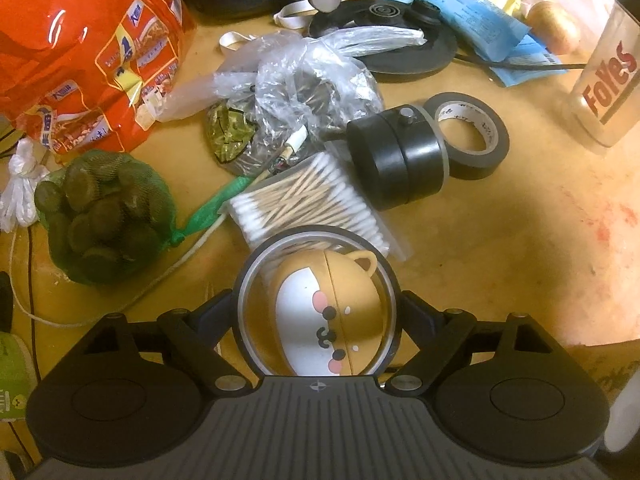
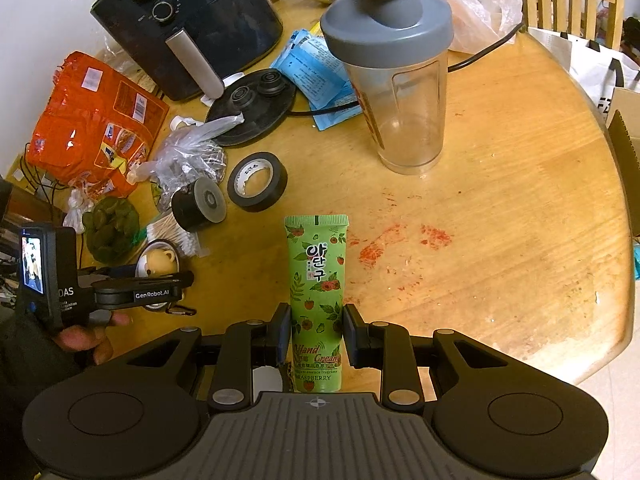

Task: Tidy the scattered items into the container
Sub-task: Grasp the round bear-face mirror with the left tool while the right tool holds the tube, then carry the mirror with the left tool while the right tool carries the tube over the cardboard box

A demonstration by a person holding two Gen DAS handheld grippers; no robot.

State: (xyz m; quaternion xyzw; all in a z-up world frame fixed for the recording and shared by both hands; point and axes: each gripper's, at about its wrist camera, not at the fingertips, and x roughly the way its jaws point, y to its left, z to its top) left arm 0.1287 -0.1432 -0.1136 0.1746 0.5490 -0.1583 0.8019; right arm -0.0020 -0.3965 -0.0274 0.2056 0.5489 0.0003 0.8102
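My left gripper (image 1: 318, 312) is shut on a clear round case (image 1: 256, 280) with a tan dog-face figure (image 1: 328, 316) inside, held just above the wooden table (image 1: 500, 240). It shows in the right wrist view too (image 2: 158, 264). My right gripper (image 2: 316, 334) is shut on a green hand cream tube (image 2: 318, 280), held over the table (image 2: 500, 200). Scattered items: a pack of cotton swabs (image 1: 308, 204), a black tape roll (image 1: 472, 136), a black cylinder (image 1: 400, 156), and a green net bag of dark rounds (image 1: 104, 220). I cannot tell which thing is the container.
An orange snack bag (image 1: 88, 48) lies at the far left, a crumpled plastic bag (image 1: 296, 88) behind the swabs. A clear shaker bottle with a grey lid (image 2: 400, 80) stands mid-table. A black air fryer (image 2: 192, 20) and a black round base (image 2: 252, 104) sit at the back.
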